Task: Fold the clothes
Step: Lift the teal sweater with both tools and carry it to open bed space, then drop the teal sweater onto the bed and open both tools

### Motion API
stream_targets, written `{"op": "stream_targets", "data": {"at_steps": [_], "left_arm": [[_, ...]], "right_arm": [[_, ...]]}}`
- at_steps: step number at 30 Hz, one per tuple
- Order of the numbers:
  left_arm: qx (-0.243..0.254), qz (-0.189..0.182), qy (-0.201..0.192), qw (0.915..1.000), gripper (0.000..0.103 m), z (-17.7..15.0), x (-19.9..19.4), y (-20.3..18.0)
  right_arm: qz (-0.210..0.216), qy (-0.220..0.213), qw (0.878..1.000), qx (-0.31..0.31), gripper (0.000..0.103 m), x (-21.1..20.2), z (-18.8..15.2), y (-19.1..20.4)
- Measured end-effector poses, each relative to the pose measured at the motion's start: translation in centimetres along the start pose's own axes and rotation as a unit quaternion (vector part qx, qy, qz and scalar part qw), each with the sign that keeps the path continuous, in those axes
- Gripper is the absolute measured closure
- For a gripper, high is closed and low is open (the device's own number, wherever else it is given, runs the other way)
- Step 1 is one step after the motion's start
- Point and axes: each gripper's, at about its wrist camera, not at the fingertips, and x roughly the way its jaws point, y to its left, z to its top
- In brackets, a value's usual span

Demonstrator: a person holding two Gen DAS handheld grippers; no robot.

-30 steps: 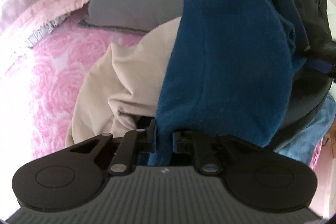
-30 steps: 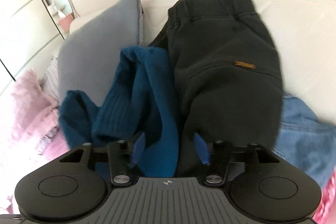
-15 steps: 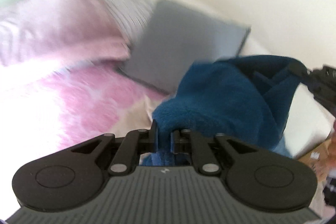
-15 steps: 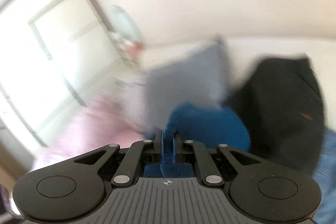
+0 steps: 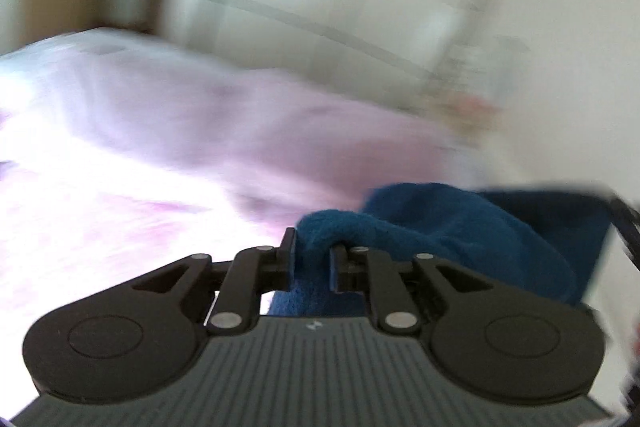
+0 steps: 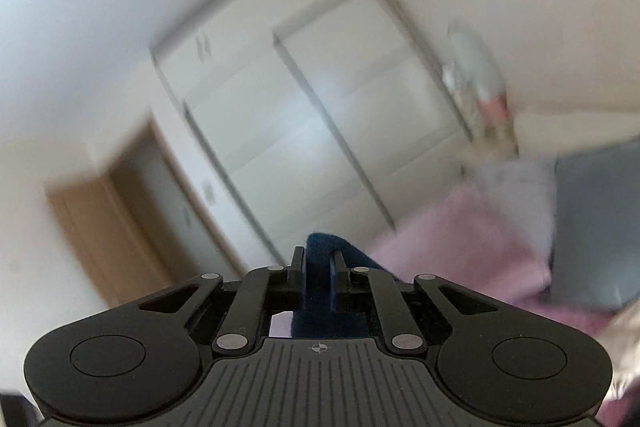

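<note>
your left hand-held gripper [image 5: 312, 259]: clamped on blue sweater [image 5: 460, 227], jaws just eased wider | your right hand-held gripper [image 6: 318, 277]: clamped on blue sweater, jaws just eased wider | bed [image 5: 160, 147] blurred

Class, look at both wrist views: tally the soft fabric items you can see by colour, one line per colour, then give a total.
Blue: 1, the blue sweater, also visible in the right wrist view
Pink: 1, the pink bedding
Grey: 1, the grey pillow
Total: 3
</note>
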Motion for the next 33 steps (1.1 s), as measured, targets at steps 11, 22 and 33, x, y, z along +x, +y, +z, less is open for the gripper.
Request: {"op": "stream_targets", "data": {"at_steps": [11,22,33], "left_arm": [[0.042,0.173,0.144,0.9734,0.089,-7.6,-1.5,13.5],[0.085,0.128,0.139,0.9784,0.082,-11.5,-5.1,12.0],[0.095,0.147,0.144,0.9741,0.073,-16.6,-9.8,9.4]], "right_arm": [[-0.070,0.301,0.945,-0.111,0.037,5.1,-19.9,9.9],[-0.050,0.423,0.886,-0.182,0.037,0.0,-29.9,16.6],[-0.043,0.459,0.866,-0.192,0.037,-4.6,-31.8,15.5]]}}
